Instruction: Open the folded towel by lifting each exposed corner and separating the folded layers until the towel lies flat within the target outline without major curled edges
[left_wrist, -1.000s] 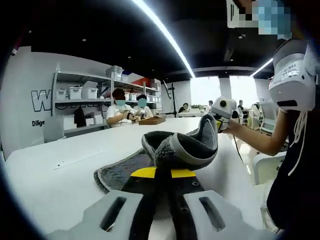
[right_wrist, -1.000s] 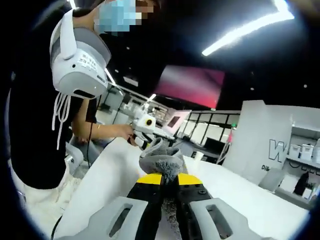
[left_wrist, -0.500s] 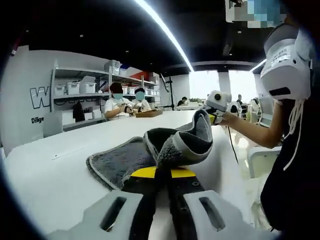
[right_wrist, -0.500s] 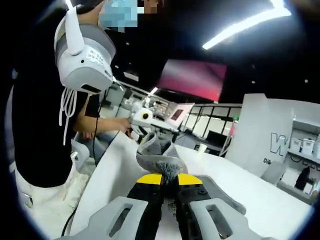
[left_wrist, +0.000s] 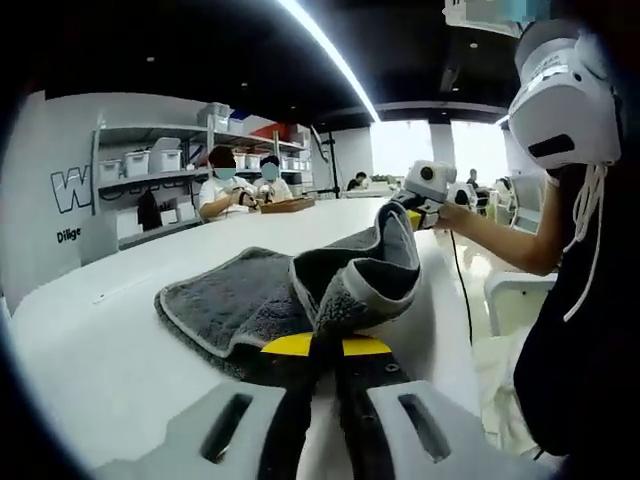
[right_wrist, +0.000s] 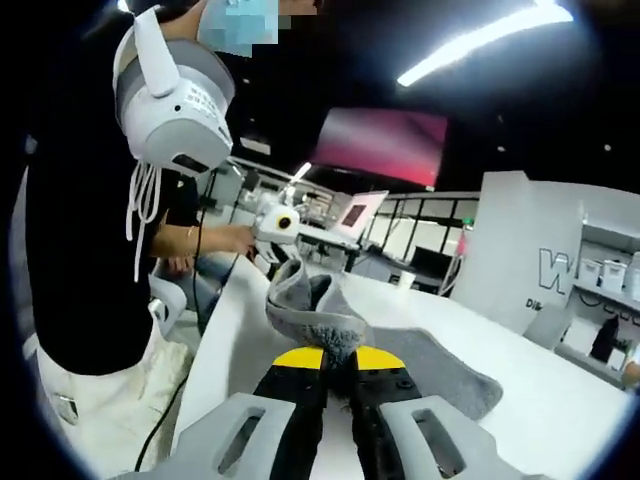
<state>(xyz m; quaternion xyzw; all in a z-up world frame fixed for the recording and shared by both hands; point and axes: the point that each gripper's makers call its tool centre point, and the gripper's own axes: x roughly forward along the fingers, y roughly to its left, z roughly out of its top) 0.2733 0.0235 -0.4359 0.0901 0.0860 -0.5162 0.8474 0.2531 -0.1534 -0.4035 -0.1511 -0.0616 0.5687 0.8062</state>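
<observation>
— What are the jaws doing?
— The left gripper (left_wrist: 325, 345) is clamped tight on a corner of the one grey towel (left_wrist: 250, 300); the right gripper (right_wrist: 338, 358) pinches another corner of it, jaws closed.
— Where does the towel lie?
— Partly spread on the white table (left_wrist: 90, 350), its edge lifted between both grippers.
— Anything stored?
— Several white bins (left_wrist: 150, 160) on the shelf (left_wrist: 130, 190); contents can't be seen. Two seated people (left_wrist: 240, 185) behind.
</observation>
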